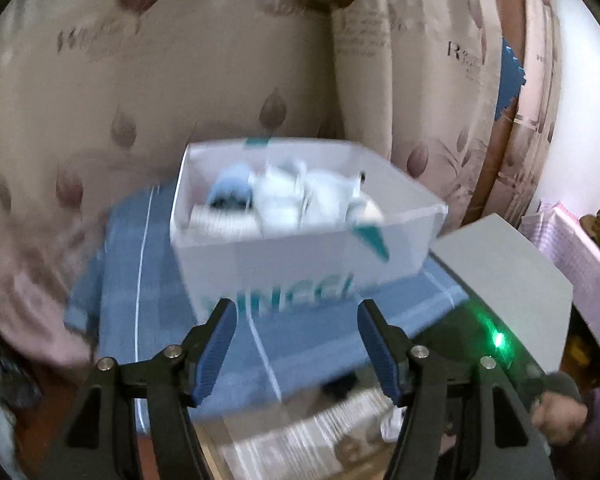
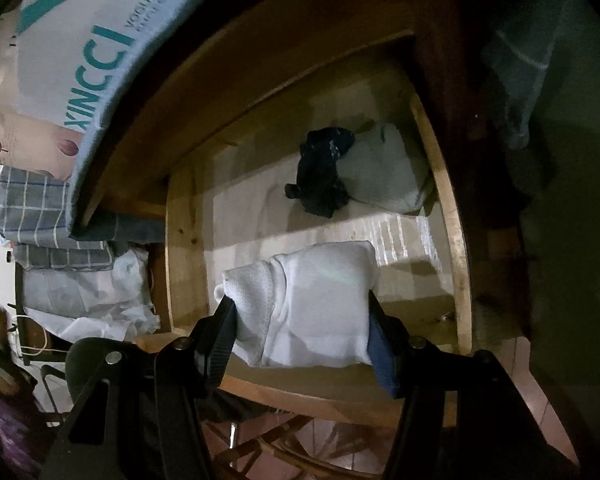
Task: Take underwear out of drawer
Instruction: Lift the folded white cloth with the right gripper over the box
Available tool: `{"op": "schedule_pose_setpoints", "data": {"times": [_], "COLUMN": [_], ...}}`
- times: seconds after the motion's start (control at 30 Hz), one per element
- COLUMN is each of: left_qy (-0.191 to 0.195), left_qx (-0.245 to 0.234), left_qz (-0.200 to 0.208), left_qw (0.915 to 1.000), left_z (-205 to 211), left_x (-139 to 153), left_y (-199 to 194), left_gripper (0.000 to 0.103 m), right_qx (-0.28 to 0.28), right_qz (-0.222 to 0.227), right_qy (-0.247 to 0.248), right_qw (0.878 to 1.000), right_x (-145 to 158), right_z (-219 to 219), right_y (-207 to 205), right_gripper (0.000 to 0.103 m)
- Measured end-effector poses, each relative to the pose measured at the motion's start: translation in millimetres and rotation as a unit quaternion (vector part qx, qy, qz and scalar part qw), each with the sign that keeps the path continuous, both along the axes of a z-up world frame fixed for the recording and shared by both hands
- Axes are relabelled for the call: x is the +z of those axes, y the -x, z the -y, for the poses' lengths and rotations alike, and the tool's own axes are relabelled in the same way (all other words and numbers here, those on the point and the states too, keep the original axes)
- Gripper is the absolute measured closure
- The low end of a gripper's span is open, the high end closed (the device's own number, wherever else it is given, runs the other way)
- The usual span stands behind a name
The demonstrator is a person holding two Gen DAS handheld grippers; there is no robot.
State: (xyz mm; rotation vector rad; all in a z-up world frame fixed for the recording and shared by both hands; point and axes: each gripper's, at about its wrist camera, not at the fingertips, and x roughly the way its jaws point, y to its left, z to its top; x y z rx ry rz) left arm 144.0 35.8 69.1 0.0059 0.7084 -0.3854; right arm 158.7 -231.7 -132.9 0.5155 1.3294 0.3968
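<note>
In the right wrist view, my right gripper is shut on a folded white piece of underwear, held just above the front of the open wooden drawer. Deeper in the drawer lie a dark crumpled garment and a folded grey one. In the blurred left wrist view, my left gripper stands open with nothing between its fingers, in front of a white box that holds several light folded garments.
The white box rests on a blue checked cloth before a patterned curtain. A grey flat lid lies to its right, with a hand below it. A white plastic bag sits left of the drawer.
</note>
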Motion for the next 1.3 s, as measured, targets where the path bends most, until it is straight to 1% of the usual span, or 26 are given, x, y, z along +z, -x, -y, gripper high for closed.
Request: {"op": "schedule_pose_setpoints", "data": {"times": [0.07,0.2,0.3,0.37,0.43,0.53,0.6,0.67,0.73,0.77,0.87,1.0,1.13,1.17,1.23,1.3], "left_qy": [0.008,0.004,0.025,0.022,0.007,0.009,0.01,0.004,0.001,0.002,0.006,0.005,-0.01,-0.01,-0.001,-0.005], "left_qx": [0.008,0.04,0.053,0.058,0.058,0.052,0.053,0.065,0.072,0.073,0.074,0.053,0.044,0.042,0.034,0.035], "left_qz": [-0.016,-0.034,-0.05,-0.051,-0.051,-0.057,-0.052,-0.05,-0.046,-0.04,-0.026,-0.015,-0.006,-0.007,-0.015,-0.021], "left_qw": [0.9998,0.9986,0.997,0.9968,0.997,0.997,0.9972,0.9966,0.9964,0.9965,0.9969,0.9985,0.999,0.999,0.9993,0.9992], "left_z": [-8.1,-22.7,-30.4,-30.8,-27.1,-24.3,-23.2,-22.7,-20.9,-20.6,-18.0,-12.4,-5.8,-4.3,-3.4,-1.8], "left_x": [-15.5,-46.9,-67.1,-76.9,-84.4,-85.5,-84.1,-82.5,-80.8,-79.7,-76.2,-76.0,-77.1,-78.0,-80.0,-82.7], "left_y": [6.9,16.3,20.6,24.4,27.4,26.5,27.5,27.7,27.9,28.7,31.1,32.9,33.3,32.7,31.4,30.0], "left_gripper": [0.038,0.038,0.038,0.038,0.038,0.038,0.038,0.036,0.035,0.035,0.034,0.034,0.034,0.034,0.034,0.034], "right_qx": [-0.002,0.0,0.005,0.007,0.009,0.011,0.011,0.012,0.015,0.016,0.018,0.017,0.008,0.005,0.002,-0.006], "right_qz": [0.012,0.031,0.05,0.059,0.067,0.097,0.128,0.16,0.19,0.205,0.24,0.265,0.271,0.272,0.267,0.26], "right_qy": [-0.005,-0.015,-0.031,-0.041,-0.046,-0.04,-0.045,-0.046,-0.045,-0.041,-0.026,-0.004,0.012,0.029,0.045,0.056], "right_qw": [1.0,0.999,0.998,0.997,0.997,0.994,0.991,0.986,0.981,0.978,0.97,0.964,0.963,0.962,0.963,0.964], "right_x": [5.6,15.7,28.4,39.6,52.0,86.2,120.7,153.8,186.9,204.2,242.9,275.2,286.4,286.6,283.7,276.9], "right_z": [-0.5,-3.0,-6.3,-8.0,-9.1,-7.3,-5.1,-4.6,-5.4,-6.1,-7.9,-15.3,-19.9,-22.8,-25.9,-27.0], "right_y": [4.0,13.9,22.5,29.7,35.0,38.8,37.2,35.4,31.2,28.0,12.0,-18.7,-55.1,-67.5,-83.7,-103.6], "right_gripper": [0.047,0.047,0.047,0.047,0.047,0.047,0.047,0.047,0.047,0.047,0.046,0.046,0.046,0.046,0.046,0.046]}}
